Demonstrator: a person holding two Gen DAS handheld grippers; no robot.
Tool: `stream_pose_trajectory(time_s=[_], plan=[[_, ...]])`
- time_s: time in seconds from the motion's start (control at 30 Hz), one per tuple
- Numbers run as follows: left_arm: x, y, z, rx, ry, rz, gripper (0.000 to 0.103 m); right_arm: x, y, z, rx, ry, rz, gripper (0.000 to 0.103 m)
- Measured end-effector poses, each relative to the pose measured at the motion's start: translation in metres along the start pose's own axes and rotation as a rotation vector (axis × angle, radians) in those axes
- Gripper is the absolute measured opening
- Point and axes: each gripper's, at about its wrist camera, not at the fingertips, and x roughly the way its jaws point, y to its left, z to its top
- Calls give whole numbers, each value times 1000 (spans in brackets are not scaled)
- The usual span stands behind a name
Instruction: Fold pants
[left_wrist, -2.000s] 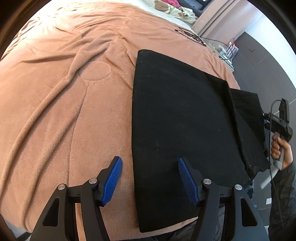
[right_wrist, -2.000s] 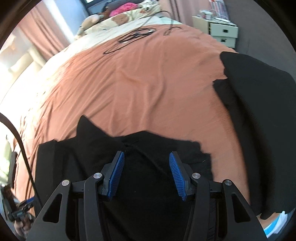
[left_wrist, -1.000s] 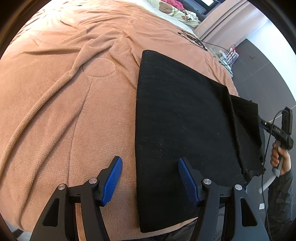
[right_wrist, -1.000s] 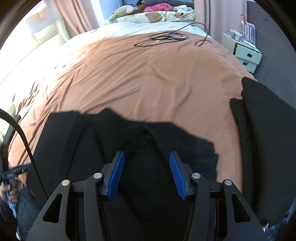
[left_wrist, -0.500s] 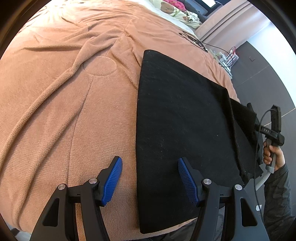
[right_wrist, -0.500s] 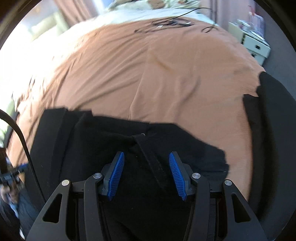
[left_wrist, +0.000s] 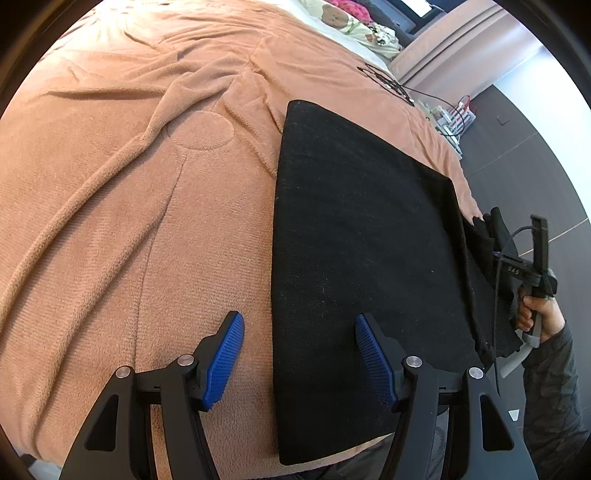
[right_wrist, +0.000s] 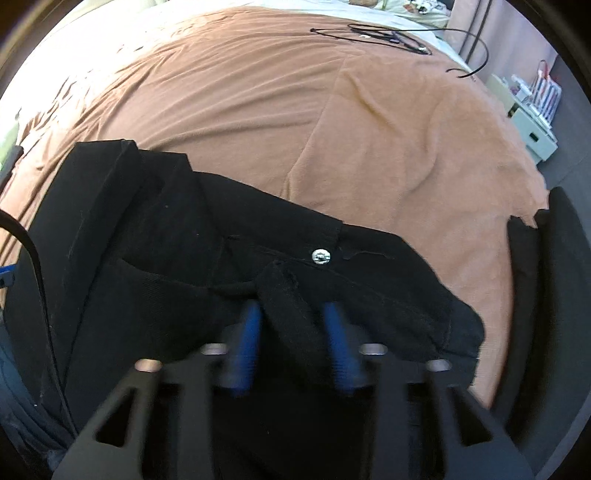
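The right gripper (right_wrist: 291, 332) has just been narrowing its jaws around the pants' (right_wrist: 207, 258) waistband fold at the bed's (right_wrist: 295, 110) near edge; the left gripper (left_wrist: 299, 354) gapes empty over their long side edge, legs stretching away.

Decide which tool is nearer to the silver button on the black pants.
Right. The right tool is closing around a waistband flap just below the silver button; the left tool hovers open over the black pants' far edge.

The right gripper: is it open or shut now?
Closing on the black pants: the right gripper has a raised fabric fold between its blurred blue fingers.
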Motion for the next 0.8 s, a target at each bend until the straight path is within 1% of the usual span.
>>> stream_pose_trajectory(time_s=[0.03, 0.07, 0.23, 0.27, 0.4, 0.47, 0.53, 0.57, 0.6, 0.67, 0.7, 0.73, 0.77, 0.8], plan=[[0, 0, 0, 2, 0, 1, 65, -4, -3, -1, 9, -8, 5, 11], [0, -1, 0, 3, 0, 3, 65, -10, -5, -2, 18, -30, 10, 9], [0, -2, 0, 2, -1, 3, 65, -54, -21, -7, 73, -140, -41, 9], [0, -2, 0, 1, -2, 1, 65, -65, -27, -8, 96, -167, -63, 9], [-1, 0, -1, -4, -4, -4, 65, -87, -50, -11, 187, -230, -141, 9], [-1, 0, -1, -5, -4, -5, 65, -91, -61, -10, 233, -244, -159, 9], [-2, 1, -1, -5, -2, -6, 65, -89, -70, -9, 280, -247, -144, 9], [-3, 2, -2, -5, -2, -6, 65, -86, -74, -5, 287, -234, -139, 10], [-3, 3, -2, -4, -1, -6, 65, -84, -75, -3, 282, -223, -138, 14], [-4, 2, -2, -4, -2, -6, 65, -82, -84, -1, 289, -181, -147, 16], [-4, 3, -2, -5, -2, -7, 65, -83, -88, 1, 302, -166, -144, 22], [-4, 3, -2, -8, -2, -8, 65, -83, -93, 1, 313, -155, -135, 35], [-4, 2, -2, -9, -2, -8, 65, -82, -95, -1, 320, -155, -129, 43], [-4, 2, -2, -9, -2, -8, 65, -83, -96, -2, 322, -164, -133, 54]])
